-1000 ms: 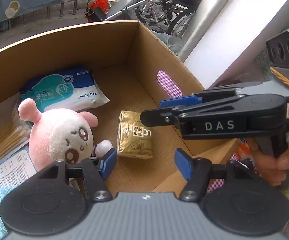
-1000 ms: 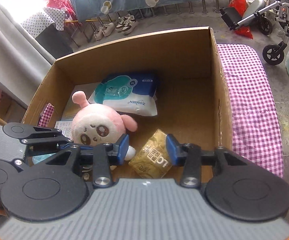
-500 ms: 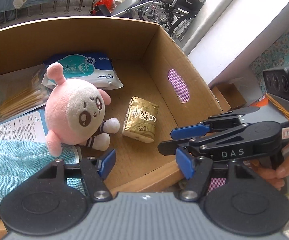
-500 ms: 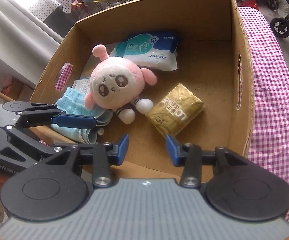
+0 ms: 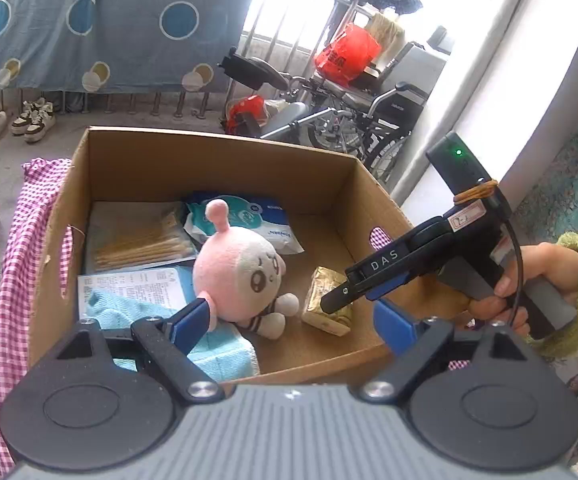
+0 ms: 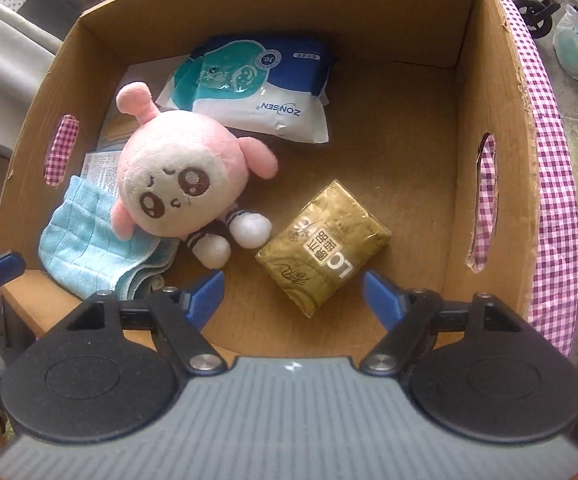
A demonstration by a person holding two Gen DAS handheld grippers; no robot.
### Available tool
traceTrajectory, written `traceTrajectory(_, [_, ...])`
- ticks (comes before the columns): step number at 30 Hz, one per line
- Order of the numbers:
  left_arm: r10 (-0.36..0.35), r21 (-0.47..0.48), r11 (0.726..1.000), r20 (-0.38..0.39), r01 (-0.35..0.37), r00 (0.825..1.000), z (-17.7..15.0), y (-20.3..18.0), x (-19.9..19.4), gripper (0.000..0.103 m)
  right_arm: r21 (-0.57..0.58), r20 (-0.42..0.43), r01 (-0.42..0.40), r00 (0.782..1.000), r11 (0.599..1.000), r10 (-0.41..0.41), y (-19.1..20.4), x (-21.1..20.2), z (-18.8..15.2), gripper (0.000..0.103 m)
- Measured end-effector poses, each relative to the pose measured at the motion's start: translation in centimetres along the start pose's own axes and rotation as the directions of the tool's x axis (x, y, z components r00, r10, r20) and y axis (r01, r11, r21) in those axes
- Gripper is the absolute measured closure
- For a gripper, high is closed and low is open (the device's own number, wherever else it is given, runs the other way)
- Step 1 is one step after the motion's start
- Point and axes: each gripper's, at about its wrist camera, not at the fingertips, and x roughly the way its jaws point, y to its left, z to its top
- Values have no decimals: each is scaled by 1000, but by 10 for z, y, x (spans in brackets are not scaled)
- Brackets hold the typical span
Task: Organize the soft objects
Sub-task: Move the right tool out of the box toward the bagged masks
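Note:
A cardboard box [image 5: 217,156] [image 6: 489,60] holds a pink plush toy [image 5: 237,268] [image 6: 173,184], a light blue folded cloth [image 5: 217,344] [image 6: 89,248], a blue-white wipes pack [image 5: 249,220] [image 6: 257,80] and a gold tissue pack [image 5: 327,300] [image 6: 325,248]. My left gripper [image 5: 293,320] is open and empty above the box's near edge. My right gripper [image 6: 293,296] is open and empty above the near edge, over the gold pack; it also shows in the left wrist view [image 5: 373,280].
A cotton-swab bag [image 5: 137,236] and a printed leaflet [image 5: 129,284] lie at the box's left. The box stands on a purple checked cloth [image 6: 553,184]. Wheelchairs [image 5: 349,120] and shoes [image 5: 33,120] stand beyond on the floor.
Both grippers have pulled back and up from inside the box to above its near edge. The right gripper has opened wider. The objects stay in place.

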Motion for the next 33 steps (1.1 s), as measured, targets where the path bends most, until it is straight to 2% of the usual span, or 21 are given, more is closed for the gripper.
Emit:
traceTrajectory(5, [62,-35,998,101,-59,993,-16,22,-34,9,60,-53,50,997,997,-47,-5,23,16,25])
traceTrajectory(10, [55,-131,991,135,-37,989,-36,46,-59,9,41,1,74,997,996,-74,-4,31,23,27])
traceTrajectory(14, [76,-190,981,152,-47,985,-51,59,-71,9,18,40,74,996,997,-74,2,32,26,29])
traceTrajectory(18, [107,-247,967,157,-66,982,-64,68,-82,9,-8,81,91,993,996,-90,9,34,26,46])
traceTrajectory(22, [125,-288,954,152,-77,980,-75,73,-89,9,8,95,85,992,996,-85,7,32,26,50])
traceTrajectory(24, [131,-293,952,153,-82,979,-79,71,-93,9,24,104,91,990,996,-93,3,29,27,50])
traceTrajectory(29, [159,-291,950,149,-110,976,-92,65,-102,9,73,159,19,987,997,-30,-11,21,33,48])
traceTrajectory(31, [167,-295,948,145,-118,975,-97,63,-104,9,91,177,-22,984,996,6,-15,16,31,38])
traceTrajectory(33, [177,-299,946,141,-128,974,-101,62,-107,9,112,207,-62,978,992,38,-20,4,24,35])
